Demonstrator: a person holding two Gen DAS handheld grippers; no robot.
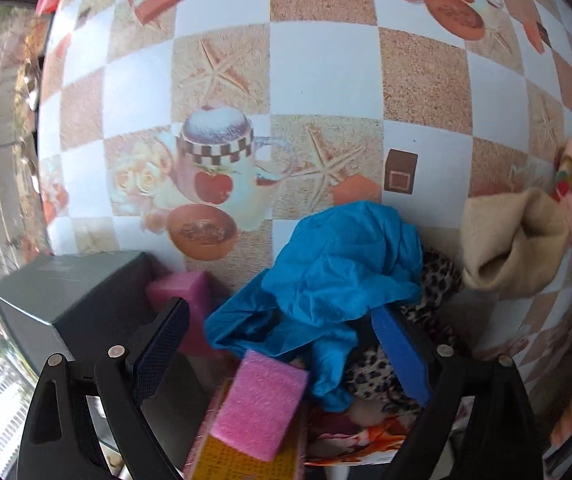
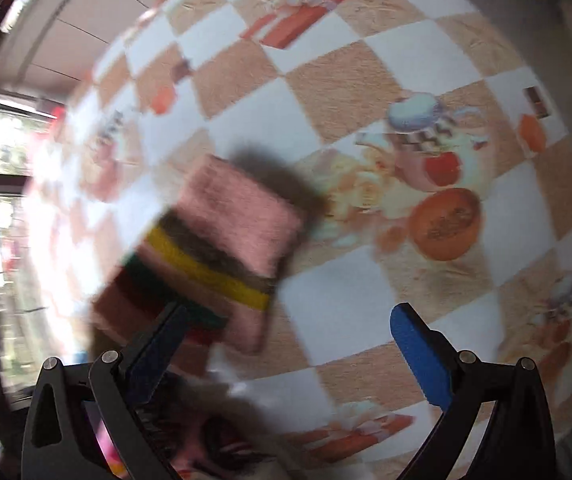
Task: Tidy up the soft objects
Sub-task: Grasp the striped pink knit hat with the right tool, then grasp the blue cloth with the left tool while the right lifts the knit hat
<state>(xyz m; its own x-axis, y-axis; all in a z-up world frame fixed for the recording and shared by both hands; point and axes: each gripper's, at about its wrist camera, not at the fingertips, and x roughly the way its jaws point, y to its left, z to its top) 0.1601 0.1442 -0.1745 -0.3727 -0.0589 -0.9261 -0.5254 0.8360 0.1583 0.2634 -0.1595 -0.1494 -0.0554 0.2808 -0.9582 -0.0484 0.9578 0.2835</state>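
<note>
In the left wrist view my left gripper (image 1: 282, 336) is open, its fingers spread around a crumpled blue glove (image 1: 338, 264) that lies on a leopard-print cloth (image 1: 438, 280). A pink sponge (image 1: 260, 404) on a yellow pad sits just below the glove, and a second pink sponge (image 1: 186, 294) lies by the left finger. A beige cloth (image 1: 514, 244) lies to the right. In the right wrist view my right gripper (image 2: 290, 332) is open. A blurred pink striped knitted piece (image 2: 222, 248) lies by its left finger, apart from the right one.
A dark grey box (image 1: 74, 300) stands left of the left gripper. The checkered tablecloth (image 1: 326, 72) with printed cups and starfish covers the table. A window and the table's edge lie at far left in both views. Something furry (image 2: 222, 432) shows under the right gripper.
</note>
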